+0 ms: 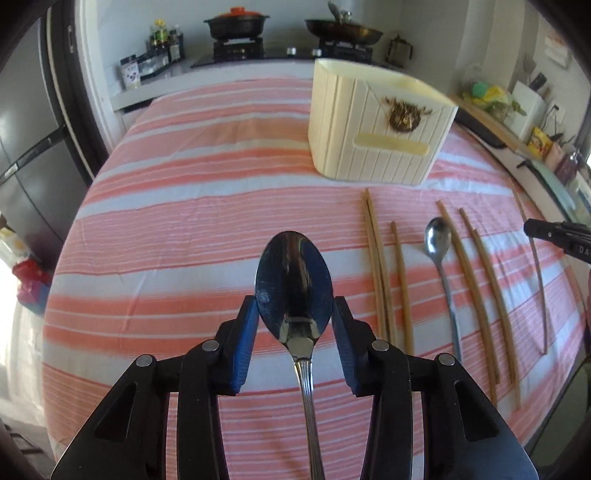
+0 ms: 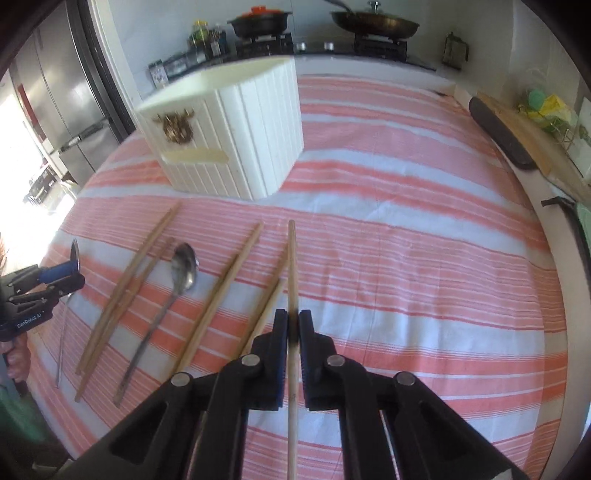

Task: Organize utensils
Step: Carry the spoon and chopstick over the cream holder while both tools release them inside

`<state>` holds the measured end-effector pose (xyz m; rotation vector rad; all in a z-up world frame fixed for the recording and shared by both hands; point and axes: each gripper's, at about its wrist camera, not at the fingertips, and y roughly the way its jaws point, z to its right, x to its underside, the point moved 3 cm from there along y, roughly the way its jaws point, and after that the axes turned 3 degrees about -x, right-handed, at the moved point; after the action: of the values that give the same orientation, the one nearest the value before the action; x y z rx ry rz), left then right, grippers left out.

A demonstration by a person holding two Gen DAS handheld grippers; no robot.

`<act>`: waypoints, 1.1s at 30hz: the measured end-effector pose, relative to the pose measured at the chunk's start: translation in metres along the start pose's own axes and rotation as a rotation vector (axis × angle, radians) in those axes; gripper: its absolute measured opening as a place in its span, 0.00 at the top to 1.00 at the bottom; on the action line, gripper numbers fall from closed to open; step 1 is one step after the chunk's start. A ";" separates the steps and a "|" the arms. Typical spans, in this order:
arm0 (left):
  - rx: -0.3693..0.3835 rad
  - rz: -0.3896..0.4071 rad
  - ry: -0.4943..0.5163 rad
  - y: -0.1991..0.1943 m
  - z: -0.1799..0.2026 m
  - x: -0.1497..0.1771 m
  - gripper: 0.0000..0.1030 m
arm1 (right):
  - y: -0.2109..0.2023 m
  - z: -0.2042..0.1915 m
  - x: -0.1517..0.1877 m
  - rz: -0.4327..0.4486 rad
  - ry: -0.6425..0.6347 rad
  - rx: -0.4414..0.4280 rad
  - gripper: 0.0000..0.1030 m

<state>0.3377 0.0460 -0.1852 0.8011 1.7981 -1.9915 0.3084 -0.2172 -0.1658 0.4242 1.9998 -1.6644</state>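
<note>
While the left gripper (image 1: 295,314) pinches a big spoon (image 1: 294,284) by its bowl above the striped cloth (image 1: 184,206), the right gripper (image 2: 292,325) clamps one chopstick (image 2: 292,266), also lifted, near the cream holder (image 2: 236,136).

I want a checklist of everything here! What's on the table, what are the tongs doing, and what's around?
Surface: striped cloth covers the table.
Job's things: white box stands upright at the far side; small spoon and loose chopsticks lie in a row before it.
Clutter: nothing seen.
Grippers: left tongs carry a big spoon, bowl forward, though contact with the pads is unclear; right tongs are shut on one chopstick.
Cables: nothing seen.
Surroundings: stove with pot and pan, bottles, fridge, cutting board.
</note>
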 end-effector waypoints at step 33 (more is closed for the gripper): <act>0.167 0.426 -0.097 -0.104 0.012 -0.275 0.61 | -0.086 -0.051 -0.247 0.621 -0.046 -0.137 0.94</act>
<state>0.4888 0.0162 0.0656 1.0202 1.2879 -1.8703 0.4574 -0.1655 0.0493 0.8436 1.6940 -1.1322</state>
